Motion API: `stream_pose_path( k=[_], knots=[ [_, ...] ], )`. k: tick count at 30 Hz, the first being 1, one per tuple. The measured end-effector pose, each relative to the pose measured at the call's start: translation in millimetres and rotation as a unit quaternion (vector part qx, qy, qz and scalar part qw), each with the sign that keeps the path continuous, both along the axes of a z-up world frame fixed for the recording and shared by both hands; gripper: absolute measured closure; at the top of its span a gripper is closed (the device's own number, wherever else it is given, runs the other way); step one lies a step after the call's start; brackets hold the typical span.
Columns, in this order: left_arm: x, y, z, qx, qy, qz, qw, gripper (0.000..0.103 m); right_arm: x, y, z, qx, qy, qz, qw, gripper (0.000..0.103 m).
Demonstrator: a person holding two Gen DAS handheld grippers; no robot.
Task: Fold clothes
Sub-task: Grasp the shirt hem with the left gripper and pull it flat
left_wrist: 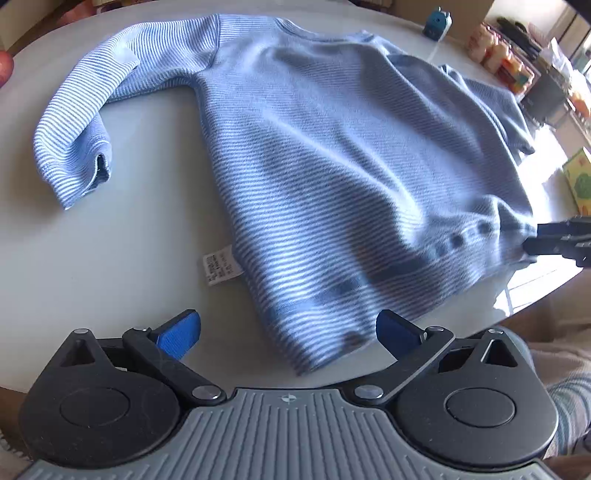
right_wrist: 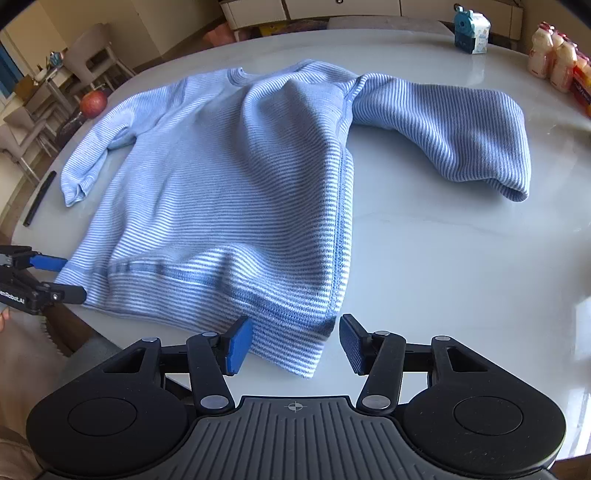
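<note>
Nearby, apple [right_wrist: 93,104]; bottles [right_wrist: 554,61]; carton [right_wrist: 476,33]

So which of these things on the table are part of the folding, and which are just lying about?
Part of the job:
- striped blue sweater
- left gripper, jaws open
- right gripper, jaws open around the hem corner

Just lying about:
- red apple
- small drink bottles
- teal pencil sharpener
- black stick
</note>
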State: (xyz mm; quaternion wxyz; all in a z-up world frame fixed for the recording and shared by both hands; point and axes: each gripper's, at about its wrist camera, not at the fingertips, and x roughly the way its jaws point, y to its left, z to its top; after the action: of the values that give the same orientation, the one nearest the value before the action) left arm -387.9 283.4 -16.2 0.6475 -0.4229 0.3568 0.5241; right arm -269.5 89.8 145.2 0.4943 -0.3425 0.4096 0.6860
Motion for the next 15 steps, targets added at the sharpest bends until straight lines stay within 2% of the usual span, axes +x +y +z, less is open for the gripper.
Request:
stream_pose_path(
  k=[3,4,5,7,8,9,11,13,15],
  knots=[
    [8.5,-0.2,2.4,0.011,-0.009,0.001,0.9999,0.016,-3.2,-0.3,-5.9,0.001,0.001,0.005,1.0,0.05],
    [10.6,-0.5,3.6,0.015,-0.011,0.002,0.9998,0.024,-4.2,-0.5,-6.7,0.003,-0.001,0.007,1.0,0.05],
    [11.8,-1.0,5.3,0.02,-0.009,0.004,0.9997,0.045,-5.0,-0.7,-6.7,0.005,-0.002,0.01,1.0,0.052],
    [11.0,-1.6,9.3,0.03,-0.013,0.011,0.9994,0.069,-6.4,-1.4,-6.5,0.009,-0.007,0.015,1.0,0.062],
    [8.4,-1.5,11.5,0.035,-0.024,0.015,0.999,0.088,-7.0,-2.0,-6.2,0.011,-0.009,0.018,1.0,0.068],
    [5.5,-0.7,15.6,0.036,-0.031,0.016,0.9987,0.092,-8.1,-2.7,-4.7,0.011,-0.007,0.022,1.0,0.078],
    [0.1,1.8,25.9,0.038,-0.035,0.013,0.9986,0.096,-10.7,-4.2,-0.3,0.012,0.004,0.032,0.999,0.086],
    [-6.4,4.8,39.3,0.035,-0.03,0.006,0.9989,0.097,-13.8,-7.6,10.0,0.012,0.013,0.035,0.999,0.086],
    [-13.1,6.2,54.0,0.035,-0.015,-0.003,0.9993,0.097,-17.9,-11.3,25.7,0.008,0.044,0.042,0.998,0.087]
  ],
)
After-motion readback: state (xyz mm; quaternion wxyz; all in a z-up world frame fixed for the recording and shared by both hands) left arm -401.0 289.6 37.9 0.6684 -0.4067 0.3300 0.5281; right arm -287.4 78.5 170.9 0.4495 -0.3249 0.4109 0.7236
